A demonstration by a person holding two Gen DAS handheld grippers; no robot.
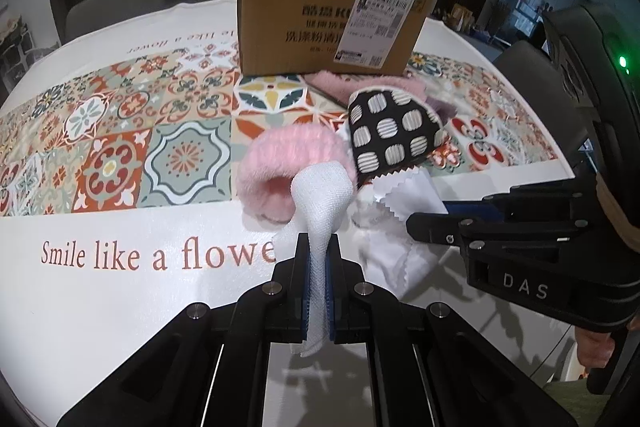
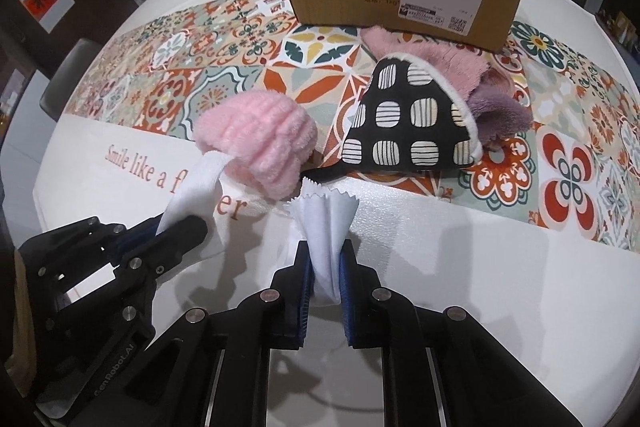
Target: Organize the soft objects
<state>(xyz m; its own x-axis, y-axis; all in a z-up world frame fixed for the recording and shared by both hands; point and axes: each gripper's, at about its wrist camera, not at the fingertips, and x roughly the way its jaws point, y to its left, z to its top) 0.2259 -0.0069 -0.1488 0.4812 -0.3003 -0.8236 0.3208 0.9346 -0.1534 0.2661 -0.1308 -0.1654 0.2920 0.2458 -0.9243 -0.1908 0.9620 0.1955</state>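
On the table (image 1: 120,287), in front of the cardboard box (image 1: 320,23), the left gripper (image 1: 318,255) is clamped on a white mesh cloth (image 1: 320,203) that rises between its fingers, touching the pink fluffy band (image 1: 280,163). The right gripper (image 2: 324,263) is closed on a white zigzag-edged cloth (image 2: 326,215). Behind both lies the black dotted pouch (image 2: 412,123), on the pink and purple plush (image 2: 492,99).
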